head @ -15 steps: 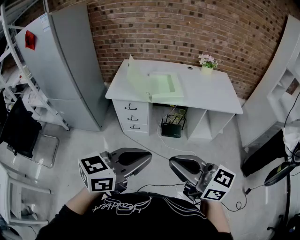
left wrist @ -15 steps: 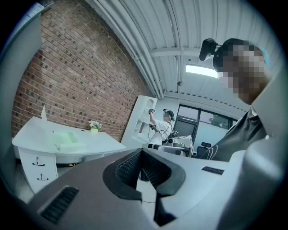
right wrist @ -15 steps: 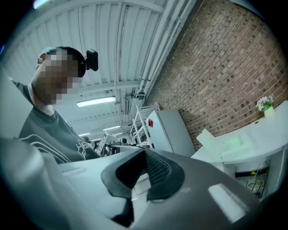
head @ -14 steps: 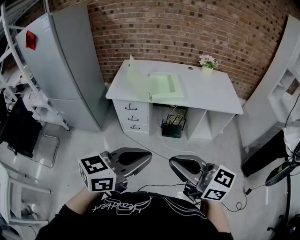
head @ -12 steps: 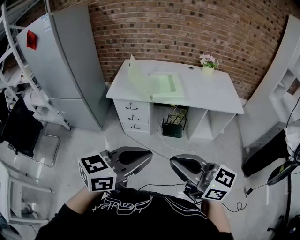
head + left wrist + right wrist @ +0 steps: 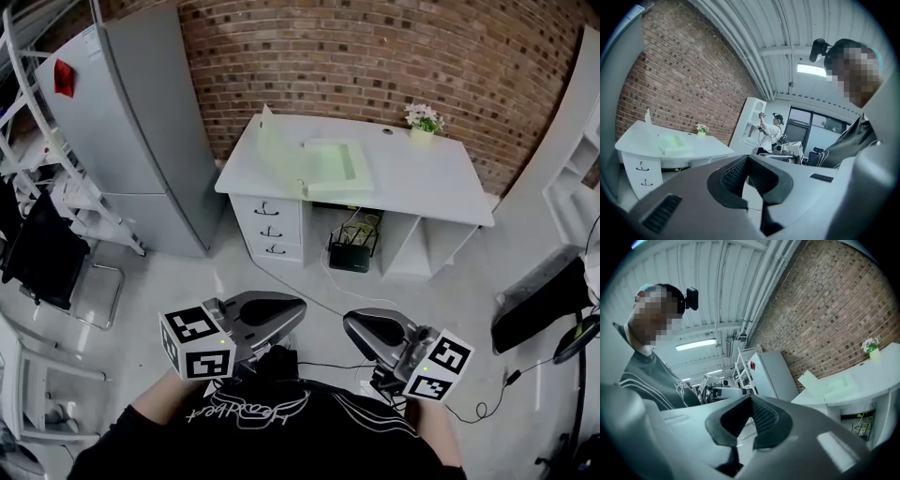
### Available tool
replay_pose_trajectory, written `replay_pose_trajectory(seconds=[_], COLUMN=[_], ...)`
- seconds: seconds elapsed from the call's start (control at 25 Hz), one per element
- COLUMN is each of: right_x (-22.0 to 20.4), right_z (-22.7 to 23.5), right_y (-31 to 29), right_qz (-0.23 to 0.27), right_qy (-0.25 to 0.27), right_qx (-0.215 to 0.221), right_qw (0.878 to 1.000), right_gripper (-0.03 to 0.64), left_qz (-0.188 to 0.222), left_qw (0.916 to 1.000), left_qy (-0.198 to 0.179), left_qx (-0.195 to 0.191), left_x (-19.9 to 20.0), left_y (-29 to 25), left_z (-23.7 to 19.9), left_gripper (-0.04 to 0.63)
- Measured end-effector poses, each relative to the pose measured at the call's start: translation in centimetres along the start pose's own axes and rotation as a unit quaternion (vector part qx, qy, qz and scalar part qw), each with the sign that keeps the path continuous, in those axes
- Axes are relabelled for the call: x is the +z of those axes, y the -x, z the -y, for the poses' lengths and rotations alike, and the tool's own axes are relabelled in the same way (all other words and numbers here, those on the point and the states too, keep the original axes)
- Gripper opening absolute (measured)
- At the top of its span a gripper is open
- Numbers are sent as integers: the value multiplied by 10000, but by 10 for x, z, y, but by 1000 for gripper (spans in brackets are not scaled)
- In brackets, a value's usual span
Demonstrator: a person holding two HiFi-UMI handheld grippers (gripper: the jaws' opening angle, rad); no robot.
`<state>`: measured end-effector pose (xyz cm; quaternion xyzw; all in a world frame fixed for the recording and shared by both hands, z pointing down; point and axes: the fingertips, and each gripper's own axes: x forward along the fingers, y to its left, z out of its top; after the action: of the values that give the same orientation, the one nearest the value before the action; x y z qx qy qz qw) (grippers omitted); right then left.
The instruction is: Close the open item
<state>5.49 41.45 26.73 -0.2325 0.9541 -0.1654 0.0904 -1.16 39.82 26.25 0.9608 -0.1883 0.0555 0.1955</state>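
Observation:
A pale green box (image 6: 330, 167) lies open on the white desk (image 6: 431, 187), its lid (image 6: 272, 148) standing up at the left. The box also shows small in the left gripper view (image 6: 670, 140) and the right gripper view (image 6: 836, 384). Both grippers are held close to the person's chest, far from the desk across the floor. My left gripper (image 6: 300, 309) (image 6: 747, 160) is shut with nothing in it. My right gripper (image 6: 347, 324) (image 6: 751, 401) is shut and empty too.
A potted flower (image 6: 424, 120) stands at the desk's back right. A tall grey cabinet (image 6: 141, 122) is left of the desk, with a dark chair (image 6: 42, 253) nearer. A router (image 6: 345, 255) sits under the desk, a cable (image 6: 487, 409) lies on the floor, and white shelves (image 6: 572, 178) stand right.
The head view has shifted slightly, so the desk sits a little more to the right. Both grippers stay shut in about the same place.

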Motion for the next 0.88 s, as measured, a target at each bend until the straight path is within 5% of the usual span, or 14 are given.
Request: replay_pose_trajectory(seconds=[0.88], right_x=[4], right_z=[171], right_y=[-78], right_qz=[-133], right_qy=[-927], right_qx=[-476], right_qw=[9945], right_gripper=[4], left_qz=[-200], left_qw=[9955], left_qy=[903], left_qx=[183], left_x=[19], left_y=[-50], left_z=[-187], left_gripper=[2])
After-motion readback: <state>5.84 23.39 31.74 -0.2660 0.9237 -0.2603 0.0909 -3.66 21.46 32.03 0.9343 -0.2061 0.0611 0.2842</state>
